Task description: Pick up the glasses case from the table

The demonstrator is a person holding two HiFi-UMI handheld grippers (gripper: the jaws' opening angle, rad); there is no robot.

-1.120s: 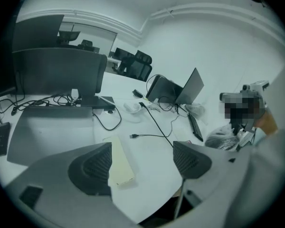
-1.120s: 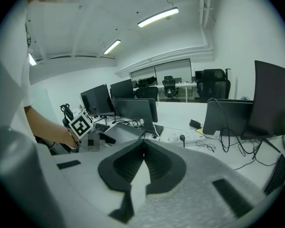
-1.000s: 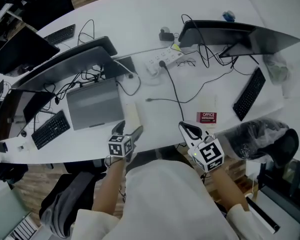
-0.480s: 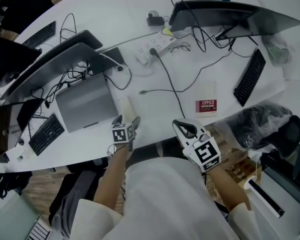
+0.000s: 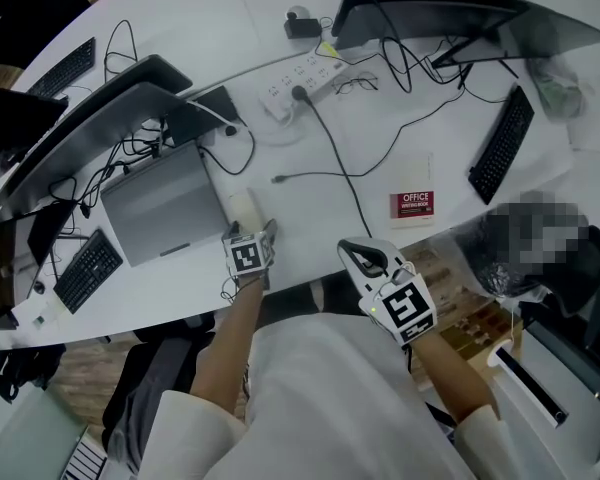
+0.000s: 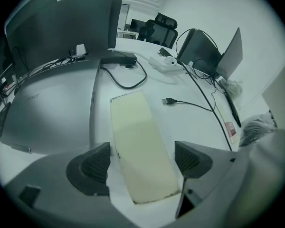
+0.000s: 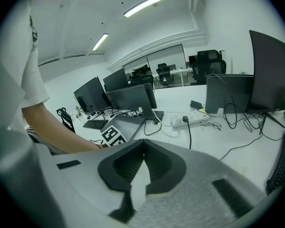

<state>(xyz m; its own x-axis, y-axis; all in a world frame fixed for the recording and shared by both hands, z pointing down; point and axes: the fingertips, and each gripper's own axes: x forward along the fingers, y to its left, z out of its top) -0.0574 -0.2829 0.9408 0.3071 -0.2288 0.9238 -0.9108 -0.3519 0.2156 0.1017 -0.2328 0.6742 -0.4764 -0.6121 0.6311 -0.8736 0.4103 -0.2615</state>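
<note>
White table (image 5: 210,18), monitors (image 5: 430,13), cables (image 5: 330,163); glasses case (image 6: 142,146) between left tool (image 5: 253,233) jaws.

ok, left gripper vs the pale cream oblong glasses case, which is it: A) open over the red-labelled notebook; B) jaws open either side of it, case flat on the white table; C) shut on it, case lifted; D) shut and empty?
B: in the left gripper view the left gripper has its jaws apart, and the pale cream oblong glasses case lies between them, flat on the white table.
</note>
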